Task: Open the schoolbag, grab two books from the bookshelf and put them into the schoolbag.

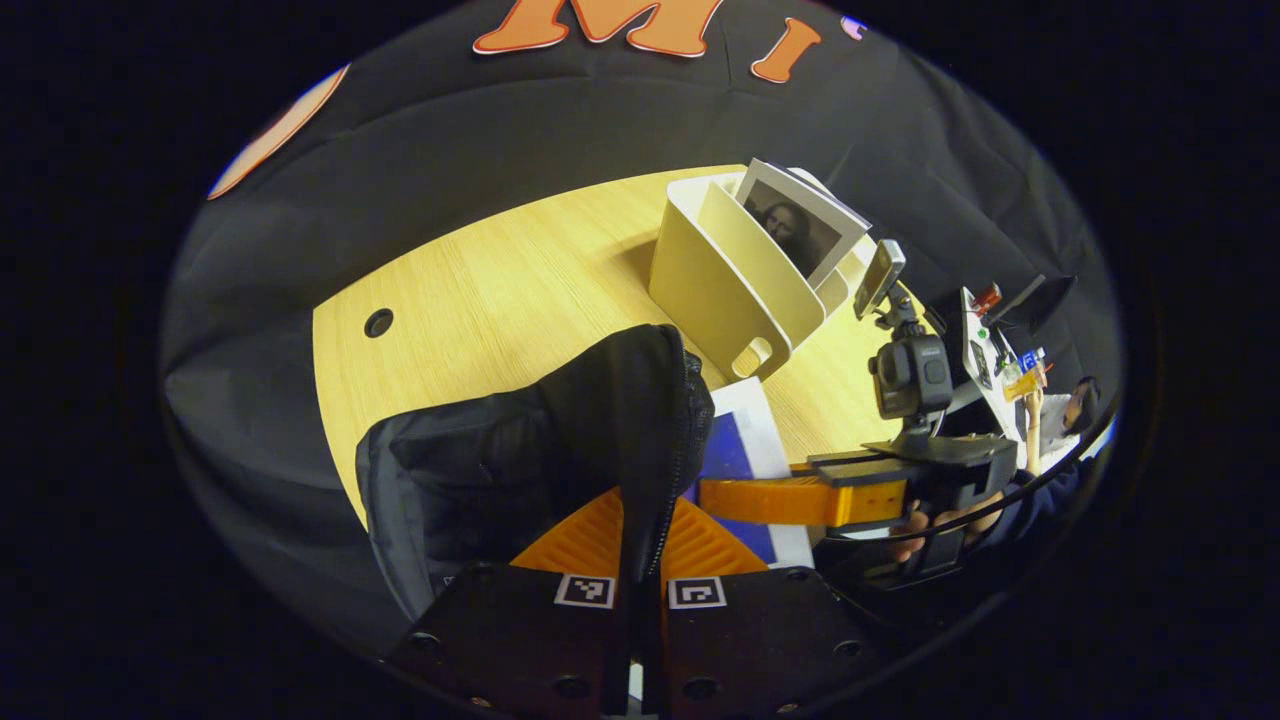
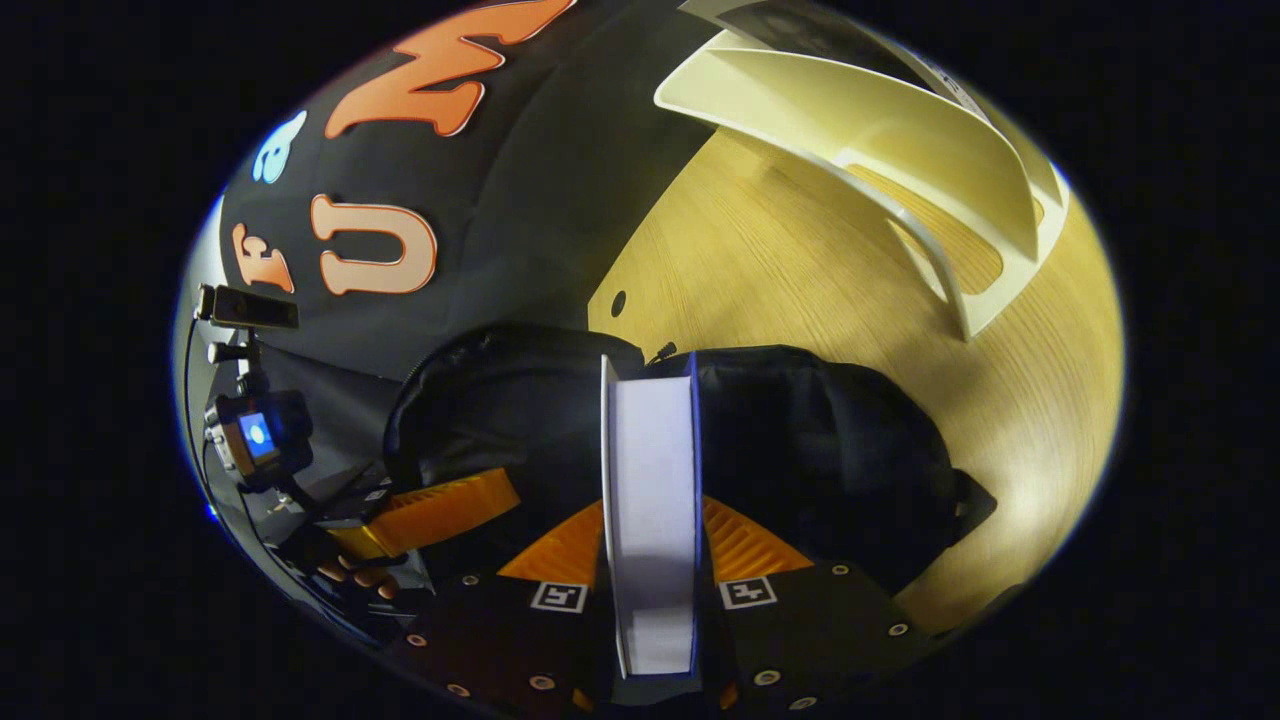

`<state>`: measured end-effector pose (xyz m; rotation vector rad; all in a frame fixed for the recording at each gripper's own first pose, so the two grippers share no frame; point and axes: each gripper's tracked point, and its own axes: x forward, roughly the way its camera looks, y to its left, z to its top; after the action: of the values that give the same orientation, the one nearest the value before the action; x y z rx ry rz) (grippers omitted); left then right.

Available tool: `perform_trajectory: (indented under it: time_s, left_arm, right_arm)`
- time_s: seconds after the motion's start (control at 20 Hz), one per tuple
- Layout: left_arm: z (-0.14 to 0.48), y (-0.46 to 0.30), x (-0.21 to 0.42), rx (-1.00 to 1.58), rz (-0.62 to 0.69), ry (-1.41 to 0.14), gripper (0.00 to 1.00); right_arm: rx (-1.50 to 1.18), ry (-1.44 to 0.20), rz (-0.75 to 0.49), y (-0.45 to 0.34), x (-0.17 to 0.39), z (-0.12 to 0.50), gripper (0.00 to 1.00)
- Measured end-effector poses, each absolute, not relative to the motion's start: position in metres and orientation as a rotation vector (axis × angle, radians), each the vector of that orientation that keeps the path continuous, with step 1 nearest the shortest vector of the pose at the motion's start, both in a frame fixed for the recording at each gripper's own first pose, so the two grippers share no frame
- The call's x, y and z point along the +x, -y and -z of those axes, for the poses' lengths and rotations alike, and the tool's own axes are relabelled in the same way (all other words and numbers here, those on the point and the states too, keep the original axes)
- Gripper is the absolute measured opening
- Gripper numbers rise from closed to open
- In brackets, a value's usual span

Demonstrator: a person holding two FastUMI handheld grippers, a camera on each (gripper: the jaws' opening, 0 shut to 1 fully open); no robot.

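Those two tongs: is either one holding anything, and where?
Left tongs pinch the schoolbag by its opened zipper edge. Right tongs clamp a book across its covers.

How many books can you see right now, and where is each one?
2. One book is clamped in the right gripper over the schoolbag, which the left gripper pinches. Another book stands in the bookshelf; more may be hidden behind it.

Black gripper point(image 1: 640, 560) bodies with square coded tags, round screws, dark sleeve point(image 1: 1040, 490).
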<state>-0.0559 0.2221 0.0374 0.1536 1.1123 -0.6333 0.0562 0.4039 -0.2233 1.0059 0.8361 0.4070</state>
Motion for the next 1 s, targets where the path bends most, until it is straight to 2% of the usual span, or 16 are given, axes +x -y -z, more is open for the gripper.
perform_trajectory:
  time_s: [0.1, 0.15, 0.2, 0.3, 0.4, 0.55, 0.6, 0.7, 0.75, 1.0]
  left_arm:
    - [-0.035, -0.214, -0.058, 0.146, 0.643, -1.109, 0.06]
    - [-0.036, -0.213, -0.059, 0.140, 0.647, -1.110, 0.06]
    - [-0.036, -0.211, -0.059, 0.138, 0.648, -1.109, 0.06]
    - [-0.035, -0.211, -0.058, 0.138, 0.648, -1.110, 0.06]
    - [-0.034, -0.212, -0.057, 0.132, 0.642, -1.114, 0.06]
    - [-0.030, -0.213, -0.056, 0.115, 0.629, -1.124, 0.06]
    - [-0.029, -0.213, -0.055, 0.112, 0.624, -1.124, 0.06]
    - [-0.028, -0.212, -0.056, 0.111, 0.607, -1.120, 0.06]
    - [-0.028, -0.212, -0.058, 0.107, 0.598, -1.117, 0.06]
    - [-0.027, -0.212, -0.063, 0.108, 0.571, -1.112, 0.06]
  right_arm:
    - [1.010, -0.841, -0.430, -0.415, 0.059, 0.228, 0.34]
    - [1.014, -0.840, -0.434, -0.420, 0.063, 0.229, 0.43]
    - [1.017, -0.838, -0.435, -0.423, 0.067, 0.231, 0.34]
    - [1.027, -0.877, -0.440, -0.430, 0.069, 0.235, 0.33]
    - [0.982, -0.964, -0.458, -0.434, 0.060, 0.245, 0.39]
    - [0.815, -1.014, -0.458, -0.414, 0.045, 0.242, 0.72]
    - [0.771, -1.025, -0.463, -0.407, 0.040, 0.241, 0.77]
    - [0.678, -1.046, -0.459, -0.388, 0.026, 0.235, 0.93]
    - [0.635, -1.047, -0.460, -0.376, 0.024, 0.233, 0.96]
    - [0.484, -1.032, -0.413, -0.319, 0.015, 0.212, 0.98]
